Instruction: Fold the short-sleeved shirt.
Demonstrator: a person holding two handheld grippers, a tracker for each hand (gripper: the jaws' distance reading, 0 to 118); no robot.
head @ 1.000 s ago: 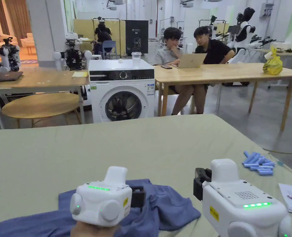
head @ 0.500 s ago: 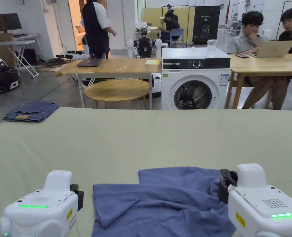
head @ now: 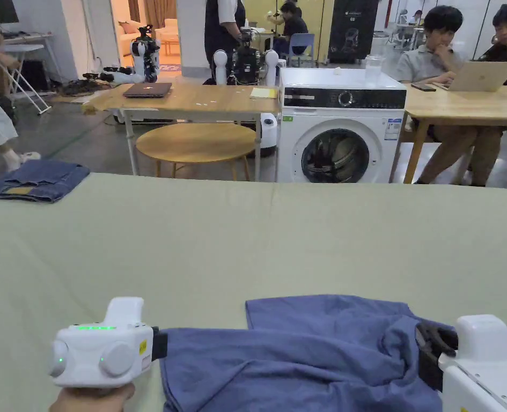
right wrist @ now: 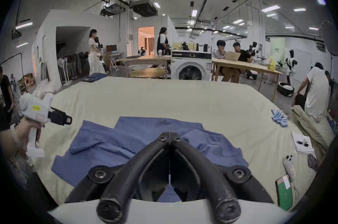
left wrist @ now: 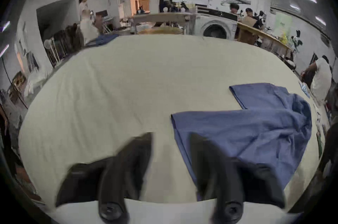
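The blue shirt (head: 300,354), judged soft, light and limp, is seen rumpled at the desk's (head: 247,236) near edge, best taken by a hem corner, while the left gripper (left wrist: 170,153) is held open and the right gripper (right wrist: 169,138) closed, seemingly empty.

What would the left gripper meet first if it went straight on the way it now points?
Probably the near edge of the blue shirt: the open left gripper points along the bed cover at that hem. Depth is unclear.
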